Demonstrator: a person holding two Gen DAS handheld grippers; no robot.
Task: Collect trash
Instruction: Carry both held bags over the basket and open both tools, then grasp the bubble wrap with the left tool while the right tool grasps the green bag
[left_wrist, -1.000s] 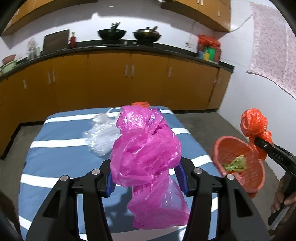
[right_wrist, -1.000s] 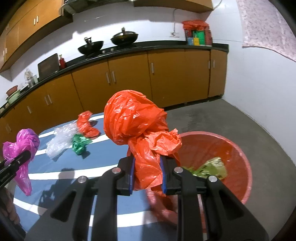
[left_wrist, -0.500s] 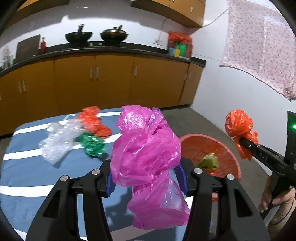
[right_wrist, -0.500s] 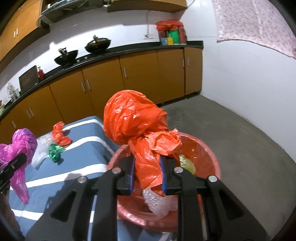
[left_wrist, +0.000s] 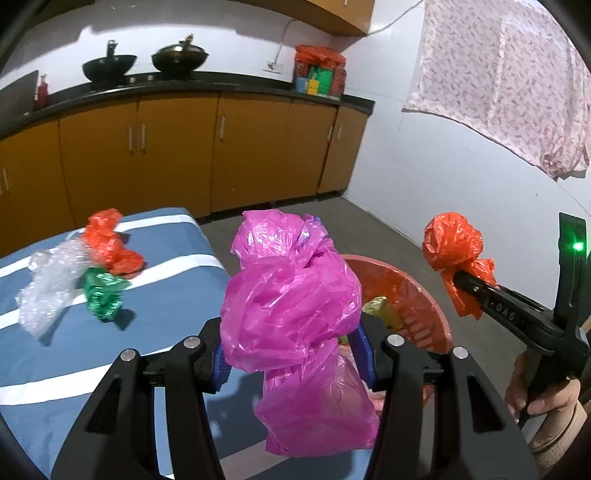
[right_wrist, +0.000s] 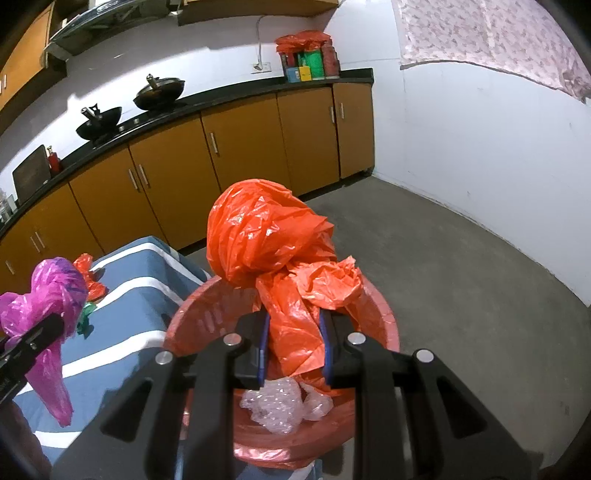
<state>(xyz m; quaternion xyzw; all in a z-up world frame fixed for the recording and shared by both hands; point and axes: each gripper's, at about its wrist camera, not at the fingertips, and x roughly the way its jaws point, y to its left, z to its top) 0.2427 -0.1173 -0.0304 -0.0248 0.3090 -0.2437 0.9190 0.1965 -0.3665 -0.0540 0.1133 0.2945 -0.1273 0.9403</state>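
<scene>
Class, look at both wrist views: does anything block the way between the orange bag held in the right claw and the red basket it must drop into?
Nothing visible does. The right claw holds the orange bag directly above the red basket, whose open mouth holds only loose plastic scraps at the bottom.

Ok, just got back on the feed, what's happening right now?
A person is clearing plastic bags into the red basket beside the striped table. The left gripper has its jaws shut on a pink bag. The right gripper clamps an orange bag over the basket, not yet released. A clear bag, a green bag and another orange one lie on the table.
</scene>
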